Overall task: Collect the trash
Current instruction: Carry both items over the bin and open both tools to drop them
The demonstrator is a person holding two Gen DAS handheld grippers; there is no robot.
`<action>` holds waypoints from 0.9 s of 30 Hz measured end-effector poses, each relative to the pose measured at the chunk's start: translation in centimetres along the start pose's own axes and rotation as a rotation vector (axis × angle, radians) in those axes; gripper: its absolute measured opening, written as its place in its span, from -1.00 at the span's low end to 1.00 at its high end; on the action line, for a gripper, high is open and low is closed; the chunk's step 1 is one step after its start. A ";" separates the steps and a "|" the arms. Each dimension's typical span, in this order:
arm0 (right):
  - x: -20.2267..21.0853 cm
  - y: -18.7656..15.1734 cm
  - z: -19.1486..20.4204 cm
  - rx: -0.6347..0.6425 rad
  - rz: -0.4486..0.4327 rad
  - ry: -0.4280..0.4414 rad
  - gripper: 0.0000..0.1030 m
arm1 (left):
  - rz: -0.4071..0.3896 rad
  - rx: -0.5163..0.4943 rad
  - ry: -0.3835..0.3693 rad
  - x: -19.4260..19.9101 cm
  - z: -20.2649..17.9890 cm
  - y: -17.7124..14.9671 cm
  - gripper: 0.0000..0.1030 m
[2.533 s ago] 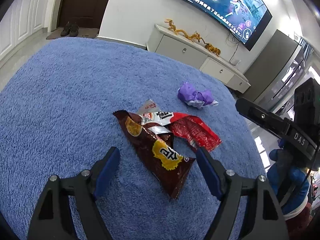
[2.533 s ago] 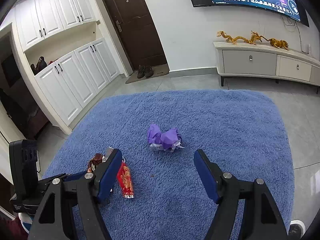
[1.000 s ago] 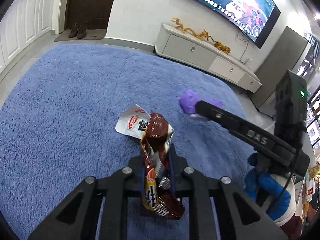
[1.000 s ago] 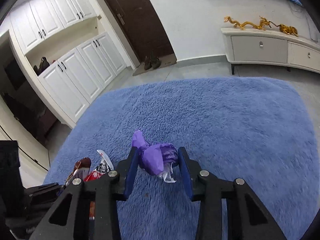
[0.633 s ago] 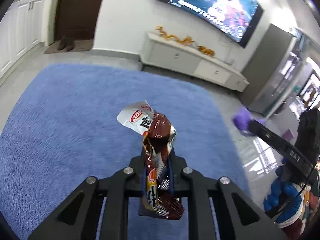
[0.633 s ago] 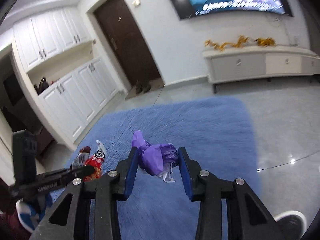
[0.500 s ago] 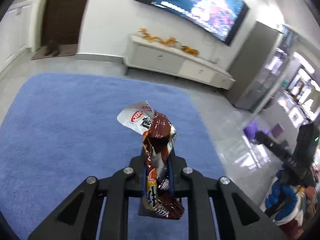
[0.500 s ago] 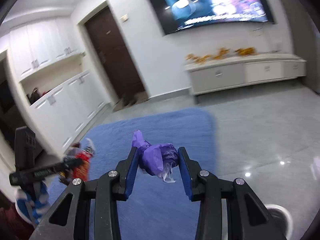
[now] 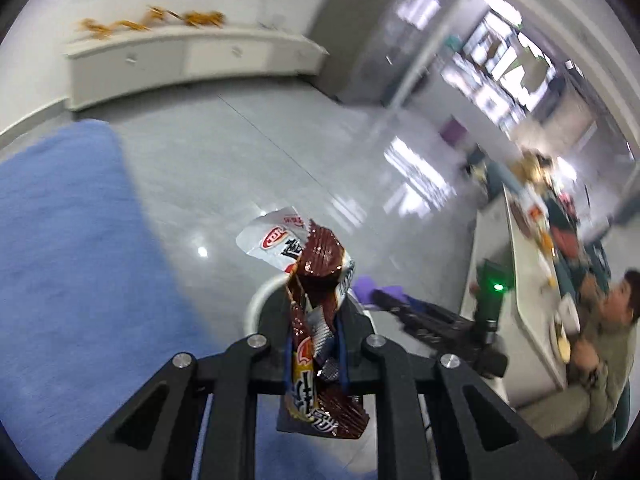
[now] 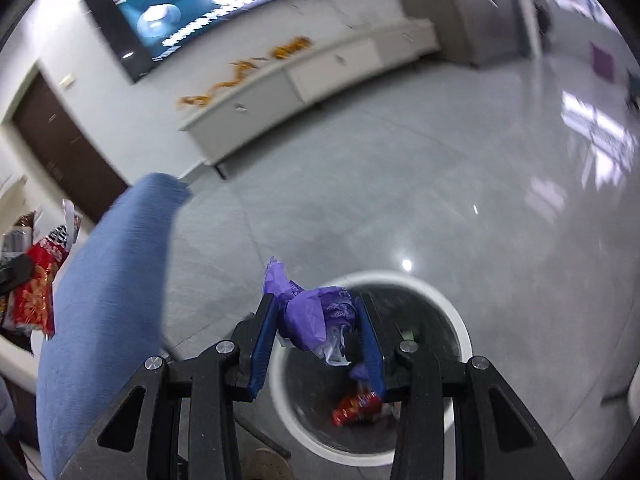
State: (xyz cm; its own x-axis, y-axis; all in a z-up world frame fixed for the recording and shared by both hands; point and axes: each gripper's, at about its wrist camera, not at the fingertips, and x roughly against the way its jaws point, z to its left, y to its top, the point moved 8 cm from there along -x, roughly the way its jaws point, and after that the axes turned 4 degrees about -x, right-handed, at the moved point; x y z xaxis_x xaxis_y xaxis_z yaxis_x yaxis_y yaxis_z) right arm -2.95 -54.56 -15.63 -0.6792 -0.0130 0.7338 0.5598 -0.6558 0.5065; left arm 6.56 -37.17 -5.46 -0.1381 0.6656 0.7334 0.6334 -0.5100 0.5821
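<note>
My left gripper (image 9: 314, 352) is shut on a bunch of snack wrappers (image 9: 316, 280): a brown bag with a white and red one behind it. They hang over the rim of a white round trash bin (image 9: 256, 300). My right gripper (image 10: 318, 334) is shut on a crumpled purple wrapper (image 10: 316, 312) and holds it above the open bin (image 10: 448, 304), which has red trash (image 10: 354, 404) inside. The left gripper's wrappers also show at the left edge of the right wrist view (image 10: 38, 280). The right gripper and purple wrapper show in the left wrist view (image 9: 380, 294).
A blue rug (image 9: 68, 248) lies left of the bin on a glossy grey floor (image 10: 400, 184). A white TV cabinet (image 10: 320, 68) stands along the far wall. A seated person (image 9: 600, 340) and a cluttered table (image 9: 528, 264) are at the right.
Both grippers have swung from over the rug to the tiled floor and now hold their trash above the white bin. Both stay shut on their loads.
</note>
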 end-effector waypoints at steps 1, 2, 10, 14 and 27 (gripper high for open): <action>-0.4 -0.3 -1.0 -0.022 0.007 -0.003 -0.24 | 0.029 -0.017 -0.001 -1.8 -0.9 -0.1 -0.70; -0.8 -0.6 -1.9 -0.043 0.012 -0.012 -0.23 | 0.052 -0.029 -0.005 -3.3 -1.6 0.1 -0.70; -3.6 -2.3 -5.9 -0.098 0.052 -0.064 0.03 | 0.180 -0.062 -0.016 -12.5 -4.3 -0.8 -0.39; -3.9 -3.1 -6.9 -0.124 0.057 -0.077 0.28 | 0.240 -0.047 0.001 -16.0 -4.7 -0.8 -0.13; 1.2 -3.2 -5.8 -0.126 -0.037 -0.050 0.41 | 0.205 -0.025 0.076 -11.8 -2.9 -1.9 0.11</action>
State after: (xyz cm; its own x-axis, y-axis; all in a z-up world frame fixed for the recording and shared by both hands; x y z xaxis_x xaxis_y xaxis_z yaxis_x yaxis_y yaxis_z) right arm -8.28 -56.90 -19.01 -0.6719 0.0484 0.7390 0.4690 -0.7445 0.4751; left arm 4.82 -45.67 -14.21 -0.0663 0.5041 0.8611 0.6355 -0.6439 0.4260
